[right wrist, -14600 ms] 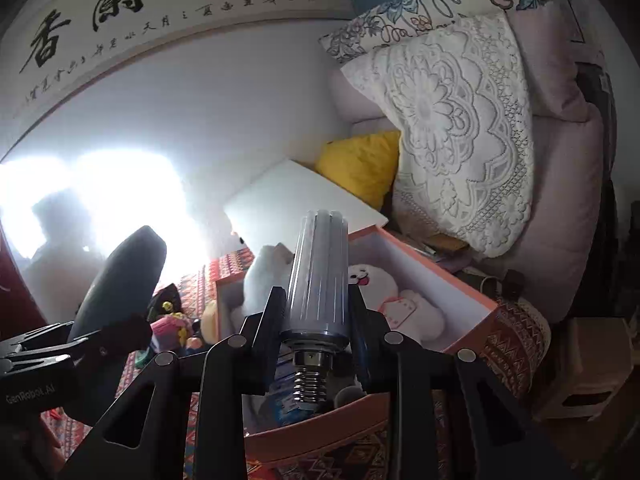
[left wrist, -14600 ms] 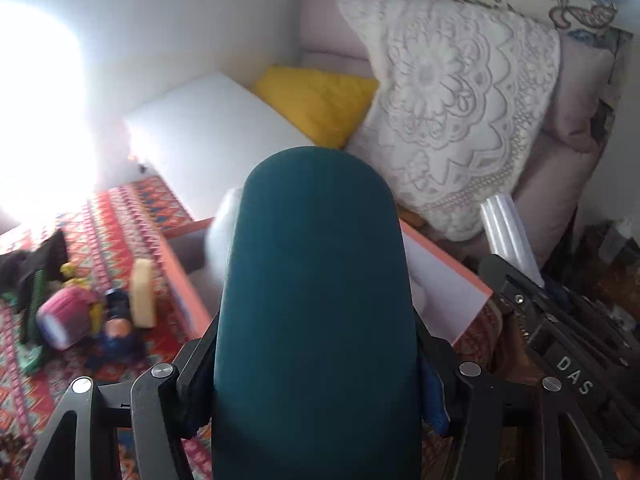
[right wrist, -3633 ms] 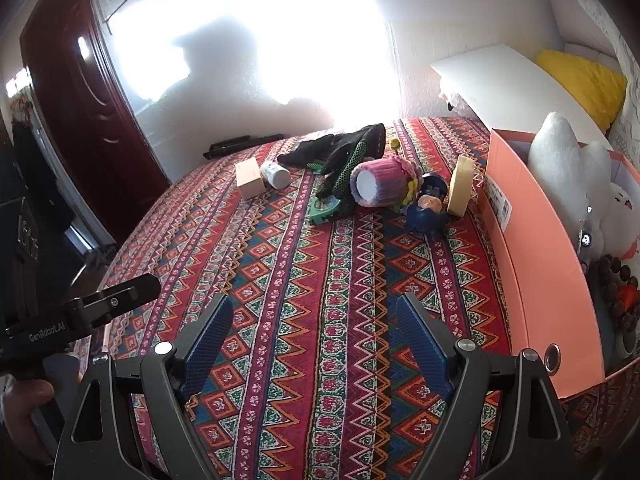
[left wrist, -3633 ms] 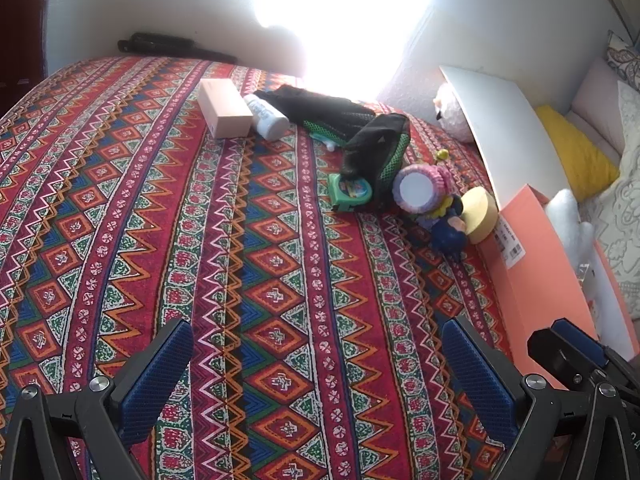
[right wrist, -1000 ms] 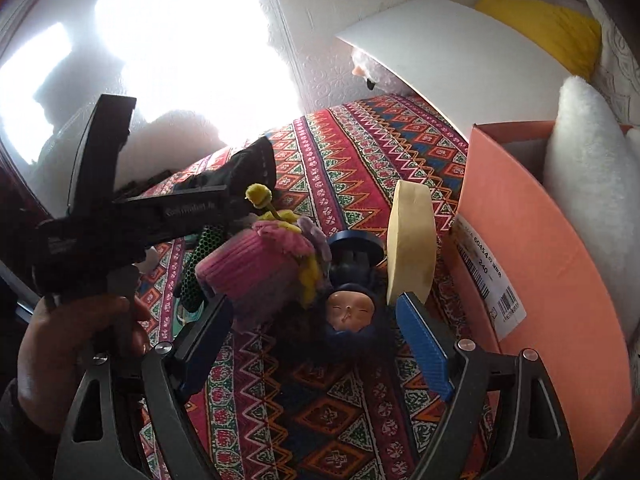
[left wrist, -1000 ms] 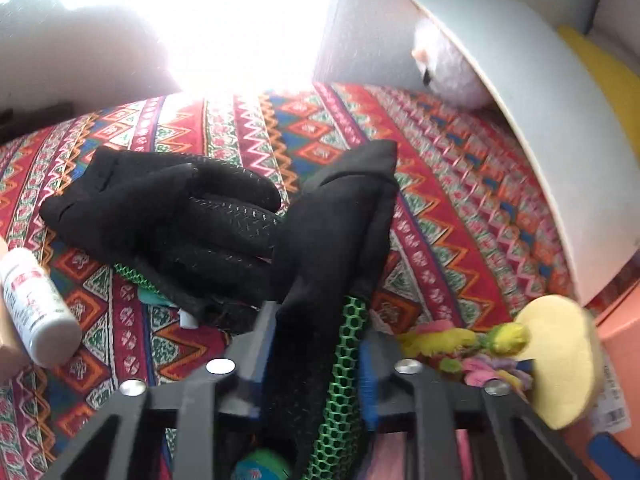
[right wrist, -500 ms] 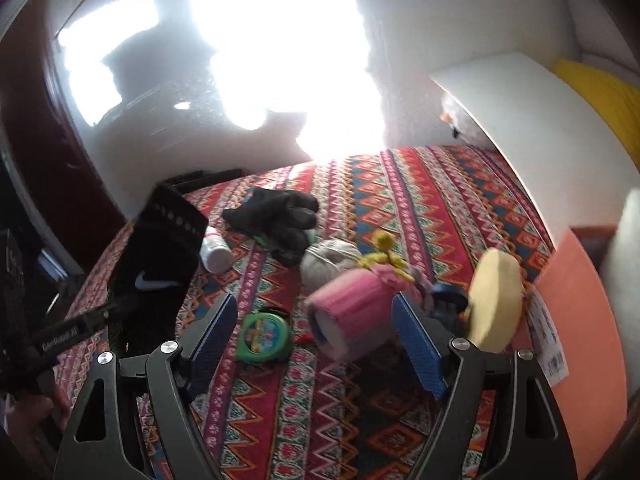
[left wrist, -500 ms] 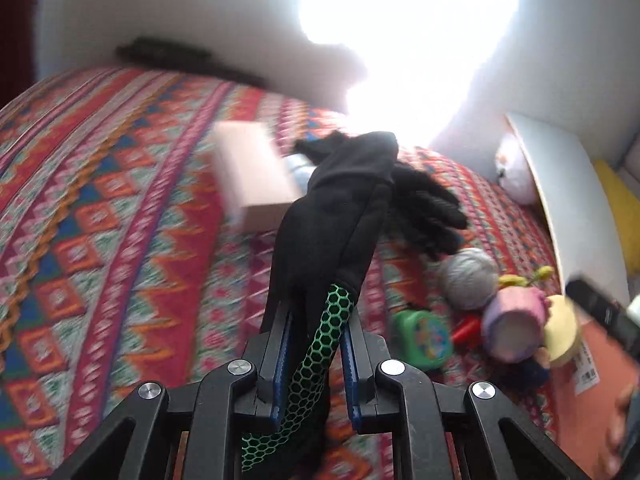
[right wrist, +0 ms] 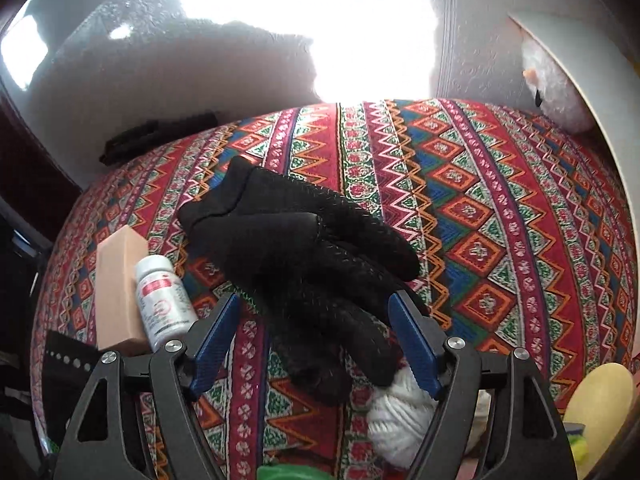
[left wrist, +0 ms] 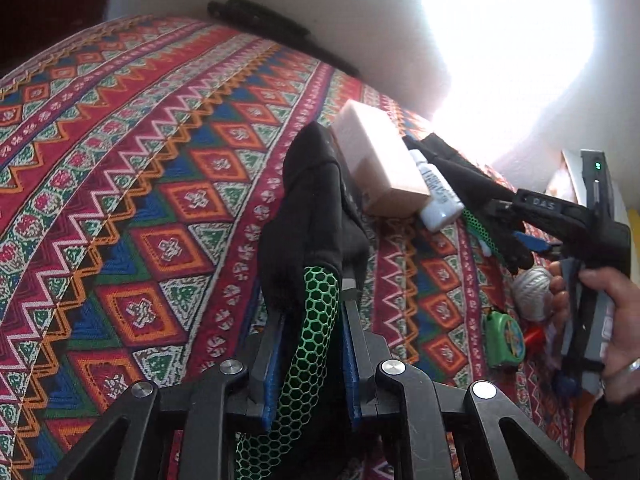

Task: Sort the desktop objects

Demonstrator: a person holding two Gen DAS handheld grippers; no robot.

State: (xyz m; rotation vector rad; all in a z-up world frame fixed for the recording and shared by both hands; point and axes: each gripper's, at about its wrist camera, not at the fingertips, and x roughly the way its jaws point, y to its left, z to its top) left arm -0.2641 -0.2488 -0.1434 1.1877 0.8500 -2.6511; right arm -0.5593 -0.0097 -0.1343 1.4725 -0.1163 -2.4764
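One glove [left wrist: 308, 240] is now up off the tabletop [left wrist: 120, 184], pinched in your left gripper [left wrist: 310, 344], where a second ago it lay in the pile, so that half's sorted-ish with loads of bare cloth left of it. On the right view, your right gripper [right wrist: 316, 340] has its fingers closing around the second glove [right wrist: 304, 264] without pressing yet, tight between the white bottle [right wrist: 162, 300] and the yarn ball [right wrist: 396, 420].

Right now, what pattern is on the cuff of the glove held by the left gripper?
Green honeycomb mesh on black glove; left wrist view.
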